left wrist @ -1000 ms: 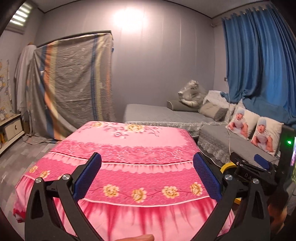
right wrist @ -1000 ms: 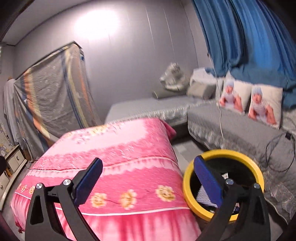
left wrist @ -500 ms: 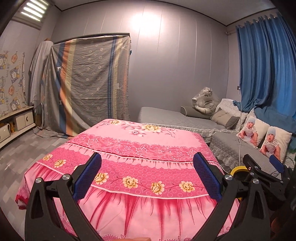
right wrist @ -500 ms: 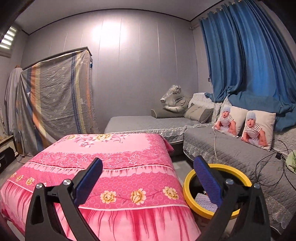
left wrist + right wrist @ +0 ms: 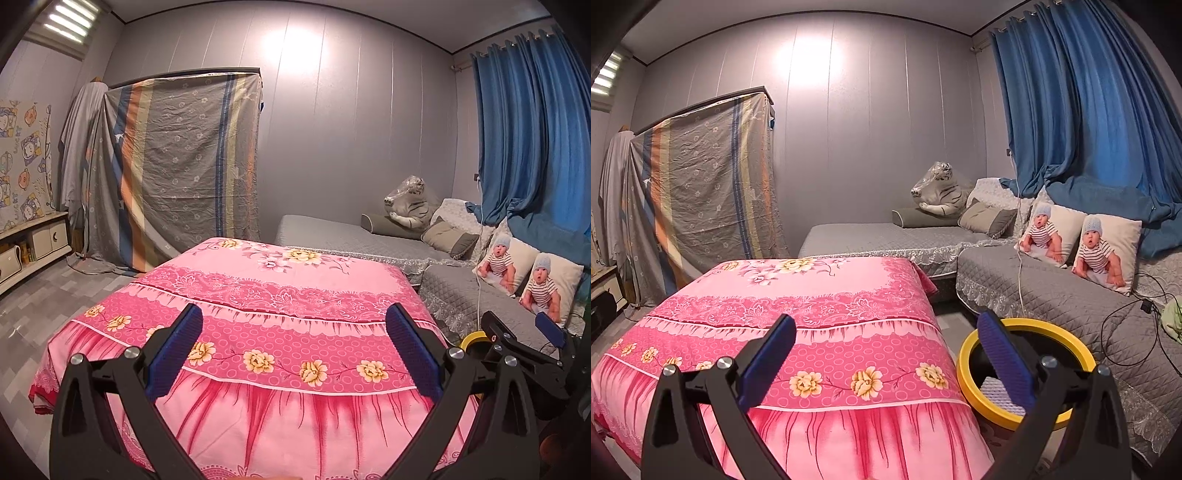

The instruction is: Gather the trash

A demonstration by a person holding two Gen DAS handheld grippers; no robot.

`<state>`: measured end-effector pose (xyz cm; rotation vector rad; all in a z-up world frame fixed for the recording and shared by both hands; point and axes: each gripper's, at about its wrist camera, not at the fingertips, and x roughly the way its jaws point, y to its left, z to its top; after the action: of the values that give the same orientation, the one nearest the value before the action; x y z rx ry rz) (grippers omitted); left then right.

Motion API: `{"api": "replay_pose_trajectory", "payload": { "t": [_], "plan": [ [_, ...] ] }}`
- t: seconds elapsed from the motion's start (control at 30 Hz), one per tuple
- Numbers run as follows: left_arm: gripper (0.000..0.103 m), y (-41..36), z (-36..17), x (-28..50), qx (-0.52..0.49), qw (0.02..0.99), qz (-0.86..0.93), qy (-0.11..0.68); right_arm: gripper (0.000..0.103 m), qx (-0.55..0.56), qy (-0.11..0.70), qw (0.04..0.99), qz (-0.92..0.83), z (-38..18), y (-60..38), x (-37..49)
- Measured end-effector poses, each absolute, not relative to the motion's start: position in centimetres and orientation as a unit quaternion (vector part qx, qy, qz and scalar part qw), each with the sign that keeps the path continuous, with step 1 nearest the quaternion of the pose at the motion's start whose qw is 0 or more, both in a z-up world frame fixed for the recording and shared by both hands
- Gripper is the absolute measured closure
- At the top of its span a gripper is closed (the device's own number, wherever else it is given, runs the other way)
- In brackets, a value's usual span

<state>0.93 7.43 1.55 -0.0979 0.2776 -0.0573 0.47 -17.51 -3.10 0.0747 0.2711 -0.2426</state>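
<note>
Trash bin [image 5: 964, 363]: round, yellow rim, dark inside, upright on floor. Sits btwn pink-covered surface and grey sofa, just beside surface's corner. White mesh-patterned piece [image 5: 995, 391] visible inside at bottom. In left wrist view only small bit of yellow rim [image 5: 468, 338] shows, rest hidden.

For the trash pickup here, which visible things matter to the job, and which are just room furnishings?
Job:
yellow-rimmed bin
left tool, open
right tool, open

Just there:
pink bedspread
grey sofa
baby-print cushions
plush tiger
blue curtain
</note>
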Motion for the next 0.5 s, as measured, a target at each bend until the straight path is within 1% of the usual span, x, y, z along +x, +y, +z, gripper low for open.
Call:
{"api": "replay_pose_trajectory", "payload": {
  "t": [0.5],
  "plan": [
    [0.008,6.90,1.38,1.31,-0.049,0.987,-0.033,0.147,0.008,0.041,0.151,0.980,-0.125,-3.60,-17.85,1.04]
  ]
}}
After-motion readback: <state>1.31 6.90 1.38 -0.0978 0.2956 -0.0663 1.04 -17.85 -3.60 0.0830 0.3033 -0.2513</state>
